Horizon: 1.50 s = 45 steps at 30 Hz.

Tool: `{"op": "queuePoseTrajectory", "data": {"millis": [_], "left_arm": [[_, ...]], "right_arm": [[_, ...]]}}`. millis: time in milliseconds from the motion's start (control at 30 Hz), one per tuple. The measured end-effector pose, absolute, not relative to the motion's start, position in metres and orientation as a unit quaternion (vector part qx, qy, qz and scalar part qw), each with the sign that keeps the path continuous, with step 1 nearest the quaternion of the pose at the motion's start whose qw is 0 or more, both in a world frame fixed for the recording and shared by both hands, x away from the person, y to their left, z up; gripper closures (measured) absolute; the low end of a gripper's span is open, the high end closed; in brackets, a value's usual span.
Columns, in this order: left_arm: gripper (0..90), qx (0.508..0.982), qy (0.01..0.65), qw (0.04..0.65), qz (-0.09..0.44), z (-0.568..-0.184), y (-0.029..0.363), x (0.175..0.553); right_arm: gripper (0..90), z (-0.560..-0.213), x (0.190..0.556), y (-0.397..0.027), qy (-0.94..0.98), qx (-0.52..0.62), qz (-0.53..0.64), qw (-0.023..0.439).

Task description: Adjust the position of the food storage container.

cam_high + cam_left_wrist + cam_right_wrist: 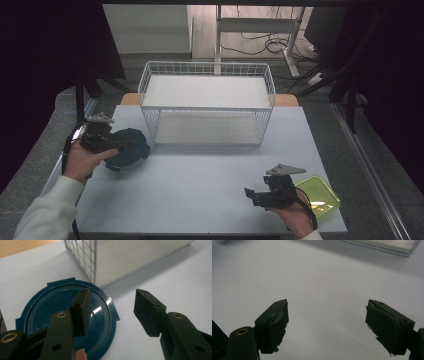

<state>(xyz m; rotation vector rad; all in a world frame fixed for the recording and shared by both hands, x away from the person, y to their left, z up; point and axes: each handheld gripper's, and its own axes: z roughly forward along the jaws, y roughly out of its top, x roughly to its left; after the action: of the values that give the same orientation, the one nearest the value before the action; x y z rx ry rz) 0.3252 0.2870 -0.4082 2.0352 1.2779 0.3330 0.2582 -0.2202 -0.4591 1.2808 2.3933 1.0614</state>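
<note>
Wire rack (207,102) just behind blue lid (128,148); apparently touching.

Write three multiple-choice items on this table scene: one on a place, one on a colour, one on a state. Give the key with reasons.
1. Where does the round lid lie?
A. in the wire basket
B. on the table, left of the wire basket's front
C. on the tray

2. What colour is the tray?
A. yellow-green
B. red
C. white

3. How do the left gripper's jaws stand?
A. apart, nothing pressed between them
B. clamped on the lid
C. clamped on the basket

Key: B, the lid rests on the table beside the wire basket; A, the tray looks yellow-green; A, a gap shows between the jaws above the lid.
</note>
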Motion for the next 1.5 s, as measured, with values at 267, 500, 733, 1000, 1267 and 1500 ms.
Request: {"op": "queuePoseTrajectory", "data": {"millis": [267, 500, 733, 1000, 1267, 1500], "left_arm": [[48.7, 0.777, 0.524, 0.319, 0.139, -0.412, 0.306, 0.349], [58.7, 0.775, 0.544, 0.292, 0.137, -0.418, 0.32, 0.374], [74.2, 0.766, 0.569, 0.275, 0.119, -0.426, 0.337, 0.394], [85.0, 0.763, 0.585, 0.252, 0.107, -0.44, 0.349, 0.408], [90.0, 0.764, 0.591, 0.234, 0.112, -0.453, 0.352, 0.421], [90.0, 0.781, 0.585, 0.178, 0.127, -0.469, 0.356, 0.429]], "right_arm": [[18.2, -0.458, 0.257, -0.219, 0.815, 0.437, 0.365, 0.112], [18.2, -0.459, 0.258, -0.219, 0.817, 0.435, 0.362, 0.112], [18.2, -0.46, 0.257, -0.218, 0.817, 0.435, 0.361, 0.109], [18.2, -0.461, 0.258, -0.219, 0.817, 0.437, 0.359, 0.111], [18.2, -0.462, 0.257, -0.217, 0.82, 0.434, 0.356, 0.113], [18.2, -0.464, 0.258, -0.217, 0.821, 0.435, 0.353, 0.113]]}}
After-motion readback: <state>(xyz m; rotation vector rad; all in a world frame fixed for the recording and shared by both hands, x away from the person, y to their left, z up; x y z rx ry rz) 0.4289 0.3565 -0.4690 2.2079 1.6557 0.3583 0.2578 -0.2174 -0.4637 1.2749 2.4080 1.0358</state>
